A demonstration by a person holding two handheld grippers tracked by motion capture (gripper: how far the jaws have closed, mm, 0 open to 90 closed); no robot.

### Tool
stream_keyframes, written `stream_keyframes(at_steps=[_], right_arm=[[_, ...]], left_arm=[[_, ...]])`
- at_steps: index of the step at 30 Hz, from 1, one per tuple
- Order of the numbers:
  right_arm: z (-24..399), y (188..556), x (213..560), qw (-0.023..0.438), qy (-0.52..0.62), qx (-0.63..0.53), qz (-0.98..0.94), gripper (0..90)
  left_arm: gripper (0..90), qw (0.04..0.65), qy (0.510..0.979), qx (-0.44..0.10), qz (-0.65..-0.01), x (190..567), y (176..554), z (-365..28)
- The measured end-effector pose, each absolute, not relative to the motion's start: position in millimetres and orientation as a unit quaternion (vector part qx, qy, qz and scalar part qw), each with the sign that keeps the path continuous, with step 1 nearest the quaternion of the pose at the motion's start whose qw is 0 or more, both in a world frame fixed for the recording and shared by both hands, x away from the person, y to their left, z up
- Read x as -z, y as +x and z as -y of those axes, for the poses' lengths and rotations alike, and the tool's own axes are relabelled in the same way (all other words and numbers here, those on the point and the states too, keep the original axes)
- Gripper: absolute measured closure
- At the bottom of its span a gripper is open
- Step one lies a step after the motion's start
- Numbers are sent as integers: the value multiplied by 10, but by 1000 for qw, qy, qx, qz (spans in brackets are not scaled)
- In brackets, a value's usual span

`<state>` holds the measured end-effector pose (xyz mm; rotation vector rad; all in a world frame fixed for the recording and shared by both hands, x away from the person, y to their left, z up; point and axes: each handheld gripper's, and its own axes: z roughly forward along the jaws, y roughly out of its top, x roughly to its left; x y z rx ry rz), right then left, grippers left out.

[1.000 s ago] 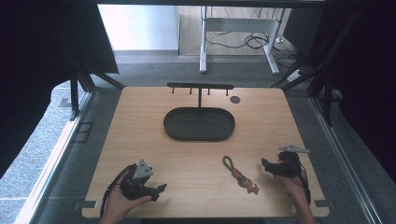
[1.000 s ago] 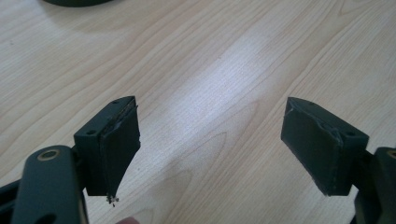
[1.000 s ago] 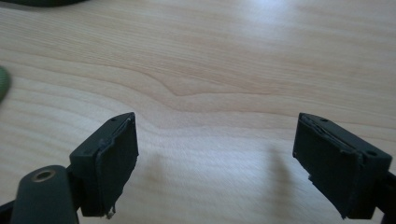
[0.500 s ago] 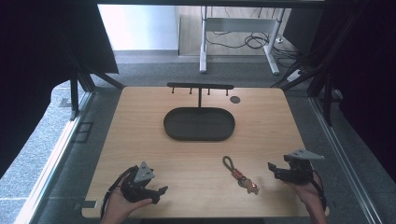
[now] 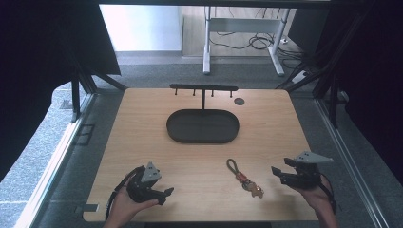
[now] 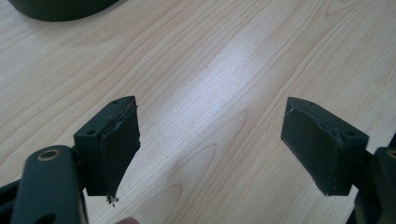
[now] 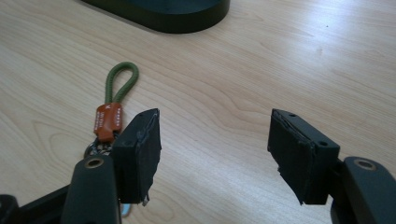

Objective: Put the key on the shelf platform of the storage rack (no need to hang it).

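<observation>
Nearest the person, the left tongs (image 5: 151,189) rest low at the front edge of the worktop (image 5: 142,128), held in a hand with their cable looping round the wrist; in the left gripper view the jaws stand wide apart over bare wood with nothing between them, which suggests this hand is simply parked out of the way. On the other side the right tongs (image 5: 281,174) sit raised off the surface in the right hand (image 5: 316,197), aimed across toward the keychain (image 5: 243,177), which lies flat on the worktop between the two hands, closer to the right one. Their jaws have just been closing somewhat, yet the right gripper view shows them parted with only wood between the pads (image 7: 142,156); the keychain (image 7: 111,116) lies beside and partly behind the left-hand jaw there, its green cord loop pointing toward the tray, so it is not gripped. That narrowing probably readies the jaws for a thin thing like the cord. Farther off, the dark oval tray (image 5: 202,126) sits mid-worktop, and behind it stands a black rack (image 5: 204,88) with small pegs hanging from its bar, a likely place to hang the loop, which may be why the keychain lies with its loop free and reachable.
</observation>
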<state>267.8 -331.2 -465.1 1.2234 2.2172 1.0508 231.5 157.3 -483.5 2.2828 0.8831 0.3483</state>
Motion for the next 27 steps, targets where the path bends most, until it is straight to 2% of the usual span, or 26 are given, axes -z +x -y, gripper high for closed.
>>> stream_keyframes(at_steps=[3,9,27], right_arm=[[3290,2670,4633,197,436,-375,-794,364],[3243,2718,4555,161,427,-347,-819,379],[2801,2859,4391,155,359,-276,-878,380]], left_arm=[[200,329,871,-133,-339,4828,2327,-1594],[200,329,871,-134,-339,4823,2306,-1606],[200,334,872,-134,-332,4773,2283,-1564]])
